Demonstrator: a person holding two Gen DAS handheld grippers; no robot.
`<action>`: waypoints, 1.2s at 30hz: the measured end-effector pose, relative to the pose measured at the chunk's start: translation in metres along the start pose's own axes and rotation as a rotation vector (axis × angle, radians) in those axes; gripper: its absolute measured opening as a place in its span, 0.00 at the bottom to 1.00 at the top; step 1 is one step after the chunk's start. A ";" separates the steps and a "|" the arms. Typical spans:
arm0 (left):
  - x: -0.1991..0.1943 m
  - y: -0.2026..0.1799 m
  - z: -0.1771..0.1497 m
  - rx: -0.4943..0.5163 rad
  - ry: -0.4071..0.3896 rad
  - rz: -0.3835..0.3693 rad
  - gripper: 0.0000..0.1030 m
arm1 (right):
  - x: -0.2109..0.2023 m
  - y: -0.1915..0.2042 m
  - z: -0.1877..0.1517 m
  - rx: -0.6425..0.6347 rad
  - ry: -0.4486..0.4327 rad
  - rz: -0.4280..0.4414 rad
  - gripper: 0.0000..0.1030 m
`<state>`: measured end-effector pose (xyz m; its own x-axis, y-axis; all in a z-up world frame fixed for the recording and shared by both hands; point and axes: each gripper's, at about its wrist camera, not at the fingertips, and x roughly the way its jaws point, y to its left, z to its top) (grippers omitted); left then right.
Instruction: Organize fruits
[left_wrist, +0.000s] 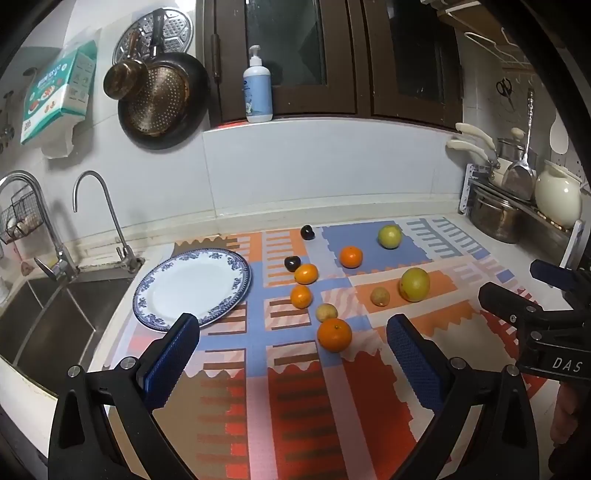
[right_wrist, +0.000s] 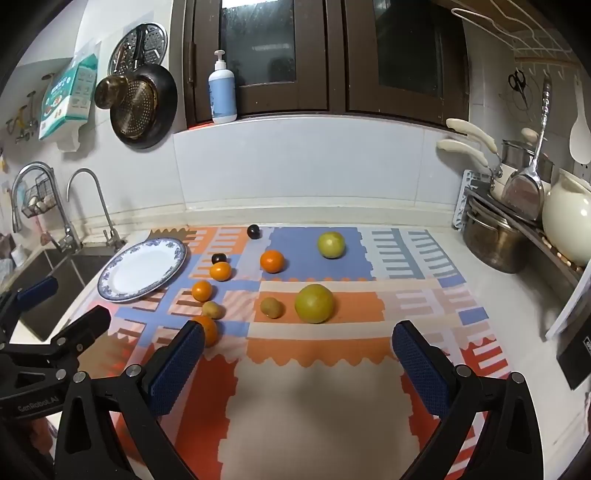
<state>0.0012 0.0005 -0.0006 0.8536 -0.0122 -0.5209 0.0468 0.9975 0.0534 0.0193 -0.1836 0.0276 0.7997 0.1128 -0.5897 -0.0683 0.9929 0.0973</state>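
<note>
Fruits lie scattered on a patterned mat (left_wrist: 295, 406): several oranges, with the nearest orange (left_wrist: 334, 334) (right_wrist: 208, 328) in front, two yellow-green citrus (left_wrist: 414, 284) (right_wrist: 314, 303), two small brown kiwis (left_wrist: 380, 296) (right_wrist: 272, 307), two dark plums (left_wrist: 292, 263) (right_wrist: 253, 231). A blue-rimmed white plate (left_wrist: 192, 288) (right_wrist: 144, 267) sits empty at the mat's left. My left gripper (left_wrist: 295, 350) is open above the mat, nothing between its fingers. My right gripper (right_wrist: 297, 350) is open too, short of the big citrus, and appears in the left wrist view at the right edge (left_wrist: 532, 295).
A steel sink (left_wrist: 44, 317) with two taps lies left of the plate. Pots, a cream jar (right_wrist: 569, 218) and utensils crowd a rack at the right. A soap bottle (left_wrist: 257, 88) stands on the window ledge; pans hang on the wall.
</note>
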 end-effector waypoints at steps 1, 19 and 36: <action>0.001 0.001 -0.004 -0.003 0.000 -0.013 1.00 | 0.000 0.000 0.000 0.001 0.000 -0.002 0.99; 0.002 0.001 0.000 -0.002 0.009 -0.007 1.00 | 0.000 -0.002 0.000 -0.010 0.008 -0.006 0.99; 0.001 0.004 0.004 -0.005 0.007 -0.002 1.00 | -0.001 -0.001 -0.001 -0.009 0.008 -0.003 0.99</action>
<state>0.0040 0.0044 0.0022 0.8501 -0.0133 -0.5265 0.0457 0.9978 0.0486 0.0181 -0.1847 0.0277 0.7953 0.1098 -0.5962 -0.0709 0.9936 0.0884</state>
